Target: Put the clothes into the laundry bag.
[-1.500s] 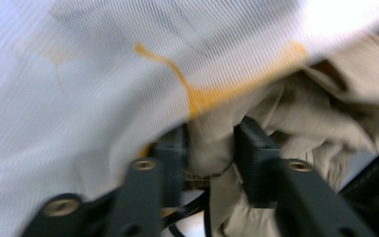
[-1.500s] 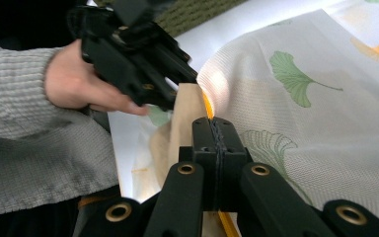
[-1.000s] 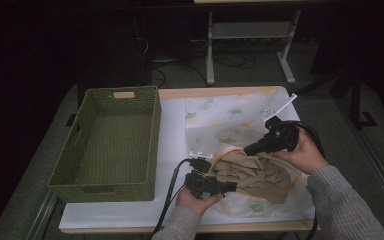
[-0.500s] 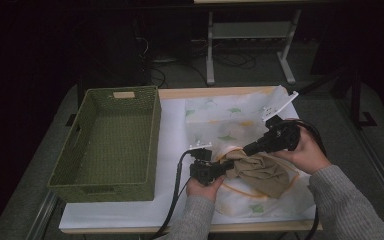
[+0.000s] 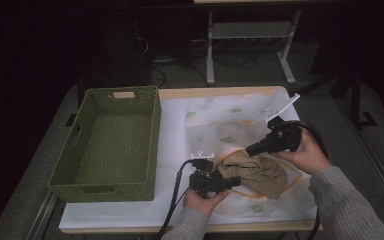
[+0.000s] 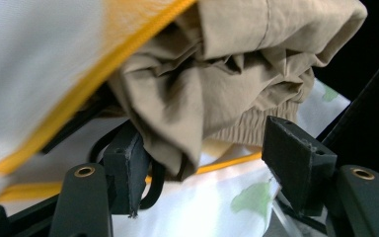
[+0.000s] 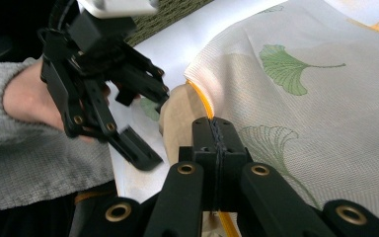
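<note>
The right hand-held gripper (image 7: 216, 129), now clamping the leaf-print cloth's (image 5: 230, 120) orange hem, is lifting it off the beige shorts (image 5: 256, 171); beside the shorts, the left hand-held gripper (image 6: 202, 163) is gaping, having advanced to grab them.

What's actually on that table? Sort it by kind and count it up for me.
Woven green basket: 1
White leaf-print cloth with yellow edge: 1
Tan crumpled garment: 1
Hand-held grippers: 2, the left gripper and the right gripper
Total: 5
</note>
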The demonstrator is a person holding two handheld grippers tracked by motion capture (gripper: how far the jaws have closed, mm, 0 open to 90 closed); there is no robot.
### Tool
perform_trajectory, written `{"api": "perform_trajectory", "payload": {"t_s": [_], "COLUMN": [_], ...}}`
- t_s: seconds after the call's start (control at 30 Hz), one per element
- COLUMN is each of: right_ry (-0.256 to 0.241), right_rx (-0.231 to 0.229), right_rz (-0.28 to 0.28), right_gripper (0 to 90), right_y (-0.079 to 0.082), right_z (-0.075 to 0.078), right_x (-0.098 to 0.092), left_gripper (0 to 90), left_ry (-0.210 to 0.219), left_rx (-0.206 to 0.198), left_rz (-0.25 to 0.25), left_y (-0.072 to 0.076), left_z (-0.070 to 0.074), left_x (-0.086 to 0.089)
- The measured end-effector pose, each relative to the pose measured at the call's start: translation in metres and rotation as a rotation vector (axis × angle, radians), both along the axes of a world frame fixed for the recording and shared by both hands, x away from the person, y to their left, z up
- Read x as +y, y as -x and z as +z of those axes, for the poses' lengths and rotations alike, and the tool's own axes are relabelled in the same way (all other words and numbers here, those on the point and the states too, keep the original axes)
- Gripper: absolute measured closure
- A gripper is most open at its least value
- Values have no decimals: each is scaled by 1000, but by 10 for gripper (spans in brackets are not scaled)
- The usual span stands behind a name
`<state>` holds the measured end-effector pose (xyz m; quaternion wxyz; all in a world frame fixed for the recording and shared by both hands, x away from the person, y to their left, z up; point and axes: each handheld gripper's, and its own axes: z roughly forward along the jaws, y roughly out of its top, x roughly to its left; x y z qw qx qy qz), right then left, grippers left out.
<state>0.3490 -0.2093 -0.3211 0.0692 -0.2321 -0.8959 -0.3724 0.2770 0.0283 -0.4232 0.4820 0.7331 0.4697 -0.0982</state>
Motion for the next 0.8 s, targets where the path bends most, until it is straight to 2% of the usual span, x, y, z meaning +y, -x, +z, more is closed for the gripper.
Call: {"api": "perform_trajectory", "payload": {"t_s": [0.03, 0.13, 0.17, 0.23, 0.3, 0.33, 0.4, 0.43, 0.5, 0.57, 0.63, 0.67, 0.73, 0.8], "right_ry": [5, 3, 1, 2, -3, -6, -6, -4, -8, -7, -10, -10, -5, -5], "right_rx": [1, 1, 2, 0, 2, 2, -5, -7, -8, -6, -5, -4, -3, -2], "right_rz": [1, 4, 7, 11, 15, 17, 19, 19, 16, 5, 0, -2, -4, -5], "right_gripper": [894, 895, 894, 895, 895, 895, 895, 895, 895, 894, 894, 894, 894, 893], "right_y": [1, 0, 0, 0, 1, 1, 3, 3, 3, 2, 2, 2, 2, 1], "right_z": [0, -1, -1, -1, 0, 0, 2, 2, 3, 2, 1, 0, -2, -3], "right_x": [1, 2, 3, 4, 4, 4, 4, 4, 2, 0, -1, -2, -1, 1], "left_gripper": [365, 417, 456, 595, 667, 676, 663, 641, 575, 479, 424, 409, 407, 416], "left_ry": [-9, 3, 11, 3, 11, 14, 25, 16, -3, -4, -9, -17, -17, 13], "left_rx": [-8, -21, -28, -57, -57, -59, -50, -55, -63, -64, -78, -84, -87, -73], "left_rz": [6, 27, 35, 54, 76, 97, 112, 103, 79, 61, 39, 18, 21, 32], "left_y": [0, -5, -6, -10, -15, -19, -22, -21, -15, -7, 2, 7, 10, 7], "left_z": [0, 0, 0, 1, 0, 0, 0, 0, 1, 1, 2, 2, 0, -1], "left_x": [-3, -13, -15, -18, -19, -19, -17, -17, -16, -14, -14, -13, -14, -16]}}
